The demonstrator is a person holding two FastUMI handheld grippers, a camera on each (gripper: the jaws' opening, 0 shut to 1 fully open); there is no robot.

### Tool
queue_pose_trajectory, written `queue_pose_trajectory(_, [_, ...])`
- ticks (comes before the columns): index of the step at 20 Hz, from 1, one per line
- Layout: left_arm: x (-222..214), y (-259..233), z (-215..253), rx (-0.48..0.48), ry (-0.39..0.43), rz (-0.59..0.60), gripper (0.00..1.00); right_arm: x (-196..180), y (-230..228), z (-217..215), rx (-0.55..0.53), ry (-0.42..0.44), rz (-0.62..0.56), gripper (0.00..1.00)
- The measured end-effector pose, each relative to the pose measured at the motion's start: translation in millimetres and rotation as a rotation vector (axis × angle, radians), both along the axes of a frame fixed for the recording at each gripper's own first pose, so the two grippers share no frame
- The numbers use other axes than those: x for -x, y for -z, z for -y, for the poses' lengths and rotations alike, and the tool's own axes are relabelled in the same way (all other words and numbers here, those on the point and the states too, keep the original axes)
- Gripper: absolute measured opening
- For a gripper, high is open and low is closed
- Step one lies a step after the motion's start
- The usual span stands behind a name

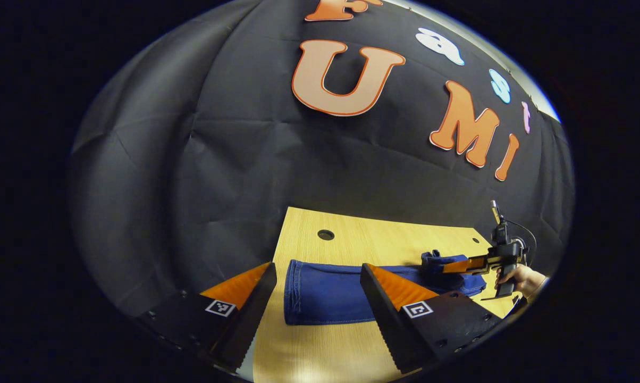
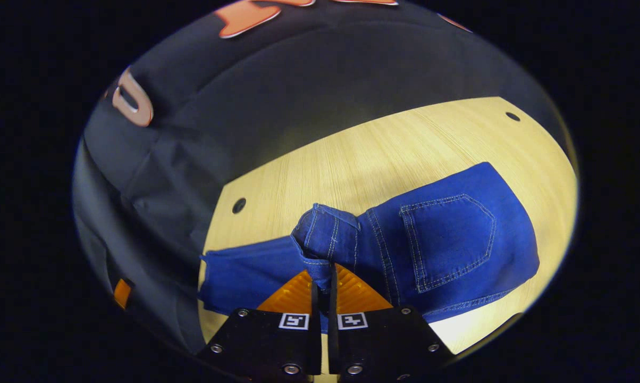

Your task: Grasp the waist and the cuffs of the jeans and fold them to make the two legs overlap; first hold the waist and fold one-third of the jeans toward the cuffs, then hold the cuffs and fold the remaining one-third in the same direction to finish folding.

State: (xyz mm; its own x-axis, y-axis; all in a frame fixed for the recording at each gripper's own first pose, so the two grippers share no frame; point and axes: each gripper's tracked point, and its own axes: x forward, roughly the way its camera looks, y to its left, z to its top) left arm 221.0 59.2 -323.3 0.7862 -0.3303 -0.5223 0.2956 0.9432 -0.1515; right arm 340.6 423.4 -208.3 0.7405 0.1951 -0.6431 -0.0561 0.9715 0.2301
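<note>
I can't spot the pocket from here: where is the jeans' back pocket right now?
In the right gripper view, the back pocket faces up on the jeans on the wooden table, right of the bunched denim pinched in the right claw.

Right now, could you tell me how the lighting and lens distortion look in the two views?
Left gripper view: the fisheye bows the table edges, and a pale glare patch lies on the wood near the open left gripper. Right gripper view: bright glare on the table beside the jeans, pinched by the right gripper; the backdrop falls dark.
</note>
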Motion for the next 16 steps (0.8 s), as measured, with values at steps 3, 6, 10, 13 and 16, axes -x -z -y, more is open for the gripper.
queue_pose_trajectory(3, [5.1,7.1,-0.1,0.028,-0.034,-0.044,0.98,0.4,0.5,1.4,0.050,-0.023,0.007,0.06])
queue_pose_trajectory(6, [8.3,13.9,-0.4,0.075,-0.091,-0.083,0.98,2.9,3.0,-19.7,-0.016,-0.061,-0.020,0.37])
queue_pose_trajectory(10, [14.8,23.4,0.0,0.180,-0.188,-0.156,0.98,0.9,0.0,-18.5,-0.013,-0.059,-0.025,0.98])
queue_pose_trajectory(13, [25.9,36.4,12.4,0.345,-0.300,-0.293,0.98,3.1,-19.9,-14.7,-0.043,-0.084,0.000,0.98])
queue_pose_trajectory(16, [28.9,34.7,26.5,0.553,-0.476,-0.414,0.98,6.3,-46.7,-9.6,-0.070,-0.106,0.023,0.98])
